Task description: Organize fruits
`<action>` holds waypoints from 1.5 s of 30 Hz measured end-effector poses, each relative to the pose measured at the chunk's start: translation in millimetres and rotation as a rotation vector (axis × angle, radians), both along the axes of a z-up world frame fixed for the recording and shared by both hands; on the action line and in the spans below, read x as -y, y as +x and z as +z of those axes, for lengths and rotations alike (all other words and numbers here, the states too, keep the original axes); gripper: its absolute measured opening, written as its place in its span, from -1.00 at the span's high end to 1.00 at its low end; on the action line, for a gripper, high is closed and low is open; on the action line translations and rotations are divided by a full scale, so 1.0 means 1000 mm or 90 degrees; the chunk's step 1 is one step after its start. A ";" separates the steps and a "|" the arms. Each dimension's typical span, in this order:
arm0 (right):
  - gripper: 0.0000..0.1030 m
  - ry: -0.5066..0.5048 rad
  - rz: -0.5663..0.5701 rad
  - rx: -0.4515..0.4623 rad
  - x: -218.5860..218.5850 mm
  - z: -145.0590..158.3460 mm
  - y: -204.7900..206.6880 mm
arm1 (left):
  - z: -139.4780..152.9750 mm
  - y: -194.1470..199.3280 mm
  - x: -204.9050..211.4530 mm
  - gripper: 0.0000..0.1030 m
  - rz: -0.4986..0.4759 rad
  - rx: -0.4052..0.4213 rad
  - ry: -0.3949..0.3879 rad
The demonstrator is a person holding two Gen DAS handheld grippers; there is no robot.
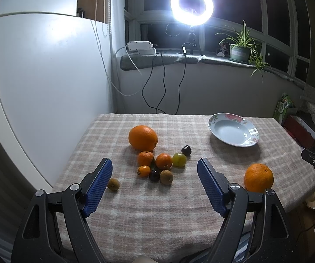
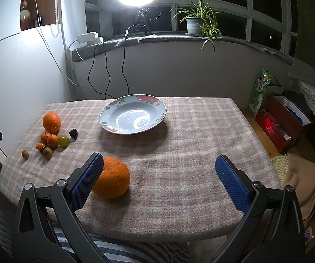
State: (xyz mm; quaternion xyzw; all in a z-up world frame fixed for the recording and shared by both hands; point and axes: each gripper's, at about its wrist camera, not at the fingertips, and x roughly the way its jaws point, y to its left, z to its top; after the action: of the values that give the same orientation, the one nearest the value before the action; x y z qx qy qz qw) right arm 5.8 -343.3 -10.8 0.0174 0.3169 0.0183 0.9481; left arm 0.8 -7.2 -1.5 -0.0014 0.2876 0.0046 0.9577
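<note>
A cluster of fruit lies on the checked tablecloth: a large orange [image 1: 143, 138], small tangerines [image 1: 163, 161], a green grape [image 1: 179, 159], a dark plum [image 1: 186, 150] and brown longans [image 1: 165, 177]; one longan [image 1: 113, 184] lies apart. A second large orange [image 1: 258, 177] sits at the right front. My left gripper [image 1: 154, 171] is open, above the near side of the cluster. My right gripper [image 2: 159, 166] is open; the second orange [image 2: 112, 178] lies just inside its left finger. An empty flowered plate [image 2: 160, 109] sits at the back, also in the left wrist view [image 1: 213, 129].
A white cabinet [image 1: 47, 87] borders the table on the left. Cables [image 1: 164, 83] hang from the windowsill behind, with a ring light [image 1: 191, 5] and a potted plant [image 1: 240, 48]. Boxes and bags [image 2: 276, 118] stand on the floor at right.
</note>
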 end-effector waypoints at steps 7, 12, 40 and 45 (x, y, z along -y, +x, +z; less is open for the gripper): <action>-1.00 0.000 0.004 0.000 -0.001 -0.001 0.001 | 0.001 0.002 0.003 -0.55 -0.005 -0.002 0.001; -1.00 0.002 0.007 0.000 -0.001 -0.002 0.001 | 0.001 0.002 0.004 -0.55 -0.006 -0.002 0.001; -1.00 0.069 0.066 -0.044 0.006 -0.030 0.011 | -0.023 0.015 0.032 -0.55 -0.073 -0.046 -0.016; -1.00 0.088 0.087 -0.059 0.004 -0.038 0.013 | -0.030 0.016 0.045 -0.55 -0.111 -0.064 -0.040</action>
State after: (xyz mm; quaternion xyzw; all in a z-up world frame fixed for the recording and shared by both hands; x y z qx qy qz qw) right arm 19.3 -347.5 -48.9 0.0619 0.3592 0.1041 0.9254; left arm 17.0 -52.4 -31.6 -0.0057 0.3343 -0.0878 0.9383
